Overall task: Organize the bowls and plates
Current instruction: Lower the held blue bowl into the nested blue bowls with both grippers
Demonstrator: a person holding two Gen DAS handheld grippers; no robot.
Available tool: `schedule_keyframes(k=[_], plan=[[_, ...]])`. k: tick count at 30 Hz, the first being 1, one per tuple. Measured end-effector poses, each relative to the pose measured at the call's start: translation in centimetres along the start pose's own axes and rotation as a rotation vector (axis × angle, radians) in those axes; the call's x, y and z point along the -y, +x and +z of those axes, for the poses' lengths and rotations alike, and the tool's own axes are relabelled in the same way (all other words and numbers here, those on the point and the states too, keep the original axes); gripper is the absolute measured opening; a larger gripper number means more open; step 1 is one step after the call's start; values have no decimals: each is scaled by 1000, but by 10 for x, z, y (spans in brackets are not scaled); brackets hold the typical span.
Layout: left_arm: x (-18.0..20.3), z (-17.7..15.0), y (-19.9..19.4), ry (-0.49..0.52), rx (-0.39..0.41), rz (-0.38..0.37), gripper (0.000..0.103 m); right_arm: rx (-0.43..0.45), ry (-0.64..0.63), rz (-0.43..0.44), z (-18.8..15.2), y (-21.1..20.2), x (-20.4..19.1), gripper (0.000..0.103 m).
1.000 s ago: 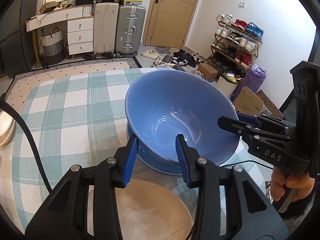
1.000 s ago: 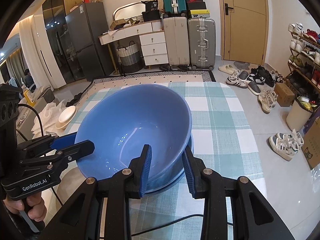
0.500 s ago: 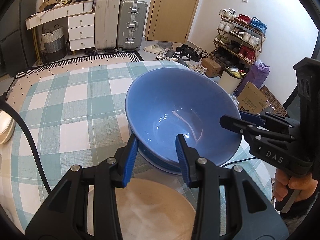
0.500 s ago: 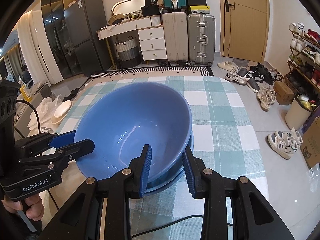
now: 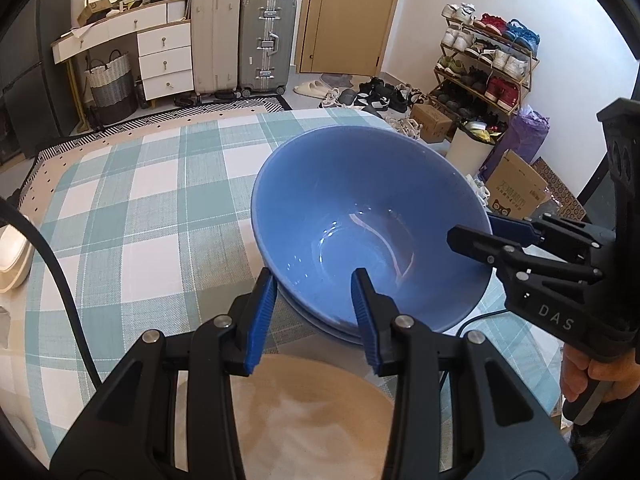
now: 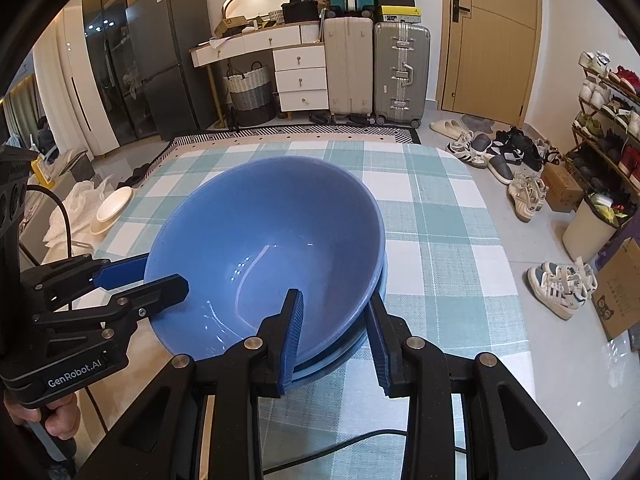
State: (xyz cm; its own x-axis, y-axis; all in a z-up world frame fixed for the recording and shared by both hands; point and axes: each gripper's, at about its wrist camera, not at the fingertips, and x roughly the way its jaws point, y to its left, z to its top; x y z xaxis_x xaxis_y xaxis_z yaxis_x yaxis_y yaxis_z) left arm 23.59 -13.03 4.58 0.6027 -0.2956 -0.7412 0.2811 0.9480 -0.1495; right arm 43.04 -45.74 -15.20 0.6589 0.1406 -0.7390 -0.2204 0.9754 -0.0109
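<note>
Both my left tool point(image 5: 314, 312) and right tool point(image 6: 334, 334) straddled opposite rims of the blue bowl point(image 5: 368, 236), jaws narrow yet not visibly pinching, over the blue plate point(image 6: 344, 354).

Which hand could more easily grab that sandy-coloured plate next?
Probably the left. The sandy plate lies just beneath the left gripper, beside the blue bowl. The right gripper straddles the bowl's opposite rim, farther from the plate.

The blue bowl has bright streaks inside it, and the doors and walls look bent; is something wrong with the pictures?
Nothing wrong. Left wrist view: the streaks in the blue bowl are glare, and the fisheye lens bows the door. Right wrist view: the same glare curves across the bowl; the fridge leans, corners go black.
</note>
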Motion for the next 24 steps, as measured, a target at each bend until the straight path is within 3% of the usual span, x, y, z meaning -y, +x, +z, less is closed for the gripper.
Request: schedule_keyframes(k=[24], plan=[[1,-7,15,11,-31,34,36,-22,-19,-27,-6,1,3,35]])
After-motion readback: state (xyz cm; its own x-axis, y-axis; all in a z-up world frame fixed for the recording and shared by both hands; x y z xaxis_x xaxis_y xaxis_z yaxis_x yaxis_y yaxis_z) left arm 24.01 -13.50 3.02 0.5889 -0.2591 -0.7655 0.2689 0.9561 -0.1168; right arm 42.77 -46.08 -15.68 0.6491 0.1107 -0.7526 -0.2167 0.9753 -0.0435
